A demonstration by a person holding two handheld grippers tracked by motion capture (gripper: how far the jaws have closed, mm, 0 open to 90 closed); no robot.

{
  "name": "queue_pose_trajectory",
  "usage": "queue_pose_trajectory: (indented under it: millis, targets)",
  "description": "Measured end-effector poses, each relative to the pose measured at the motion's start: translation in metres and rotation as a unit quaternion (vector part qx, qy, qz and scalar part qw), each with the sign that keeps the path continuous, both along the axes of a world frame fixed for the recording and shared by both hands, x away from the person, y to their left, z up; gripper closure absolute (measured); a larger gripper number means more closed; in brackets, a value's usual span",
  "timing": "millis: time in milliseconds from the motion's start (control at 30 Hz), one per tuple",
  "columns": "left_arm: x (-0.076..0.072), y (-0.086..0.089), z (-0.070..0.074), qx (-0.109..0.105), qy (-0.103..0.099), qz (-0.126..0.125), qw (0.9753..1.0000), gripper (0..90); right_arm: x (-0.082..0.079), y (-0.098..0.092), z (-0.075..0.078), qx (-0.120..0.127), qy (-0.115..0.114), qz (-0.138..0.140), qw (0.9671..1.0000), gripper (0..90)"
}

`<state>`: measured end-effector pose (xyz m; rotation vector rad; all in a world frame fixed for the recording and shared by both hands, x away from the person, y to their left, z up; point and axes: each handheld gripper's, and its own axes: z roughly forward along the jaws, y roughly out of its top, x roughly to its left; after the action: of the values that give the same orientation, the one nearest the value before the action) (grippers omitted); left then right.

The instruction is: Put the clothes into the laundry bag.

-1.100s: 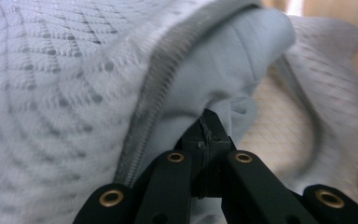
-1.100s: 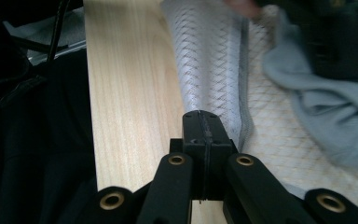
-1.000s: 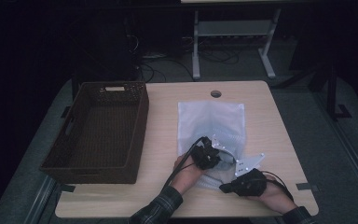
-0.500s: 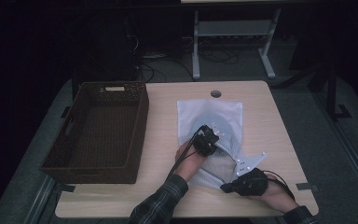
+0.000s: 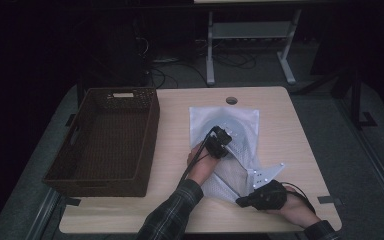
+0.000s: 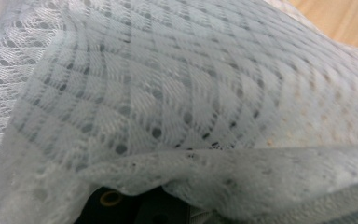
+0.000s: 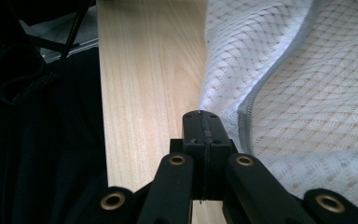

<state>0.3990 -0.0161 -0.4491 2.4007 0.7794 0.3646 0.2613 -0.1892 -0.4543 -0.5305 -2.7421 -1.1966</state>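
- two grippers work on one white mesh cloth (image 5: 230,145), which lies on the right half of the wooden table (image 5: 175,125), centre-right in the high view.
- the left gripper (image 5: 219,141) sits on the middle of the cloth, just right of frame centre; a hand in a plaid sleeve (image 5: 172,215) holds it from below.
- in the left gripper view the mesh cloth (image 6: 177,102) is draped right over the camera, with a folded hem across the bottom; a bit of black gripper peeks out underneath, and i cannot tell how its jaws stand.
- the right gripper (image 5: 245,201) is at the lower right of the high view, at the cloth's near corner, close to the table's front edge.
- in the right gripper view the right gripper's (image 7: 201,122) jaws are pressed together, pinching the edge of the cloth (image 7: 298,93), which rises into the upper right; bare table (image 7: 144,93) runs up the middle.
- a dark woven basket (image 5: 147,145) stands on the left of the table, well apart from the cloth.
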Motion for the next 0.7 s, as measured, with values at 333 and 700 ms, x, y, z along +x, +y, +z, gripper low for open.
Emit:
queue_pose_trajectory:
  millis: [333, 700]
  targets:
    - [0.007, 0.003, 0.0, -0.013, 0.002, 0.003, 0.9999, 90.0, 0.0, 0.0, 0.0, 0.005, 0.001, 0.002, 1.0, 90.0]
    - [-0.038, 0.043, 0.024, -0.041, 0.008, -0.028, 0.9987, 81.4, 0.001, -0.003, 0.0, 0.01, -0.003, -0.006, 0.9999, 90.0]
